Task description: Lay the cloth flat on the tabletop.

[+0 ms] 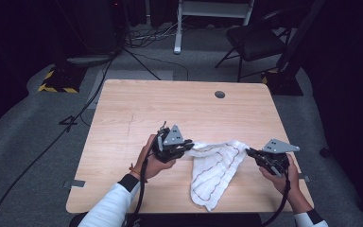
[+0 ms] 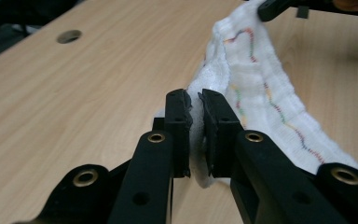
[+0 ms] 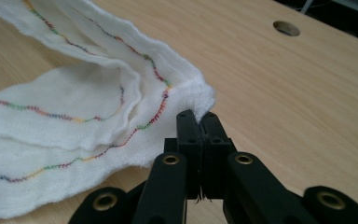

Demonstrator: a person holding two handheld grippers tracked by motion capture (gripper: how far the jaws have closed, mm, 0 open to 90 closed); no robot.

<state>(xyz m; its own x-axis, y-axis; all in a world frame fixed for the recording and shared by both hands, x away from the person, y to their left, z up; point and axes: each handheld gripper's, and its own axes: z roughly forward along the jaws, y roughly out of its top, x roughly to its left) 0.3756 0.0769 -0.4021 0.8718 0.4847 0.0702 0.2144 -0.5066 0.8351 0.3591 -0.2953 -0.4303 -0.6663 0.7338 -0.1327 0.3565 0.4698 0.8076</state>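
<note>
Your two hands come in from the near edge of the table, one gripper in each. The white cloth lies between them on the near right part of the wood, its loose tail hanging down toward the near edge and nearly reaching it. The cloth has wavy coloured stitch lines running along it, and it's bunched and folded over itself, not flat.

Your left gripper sits just left of the cloth, jaws narrow and clamped on the cloth's left corner. In the left gripper view white fabric is squeezed in the slim gap between the two black pads.

Your right gripper is at the cloth's right end, jaws pinched nearly together on that corner. In the right gripper view the fabric edge pokes up right at the pad tips.

The upper edge of the cloth runs between the two grippers, slack.

Farther off, a round hole sits in the far right part of the table. Beyond the table, a black chair stands on the grey floor.
</note>
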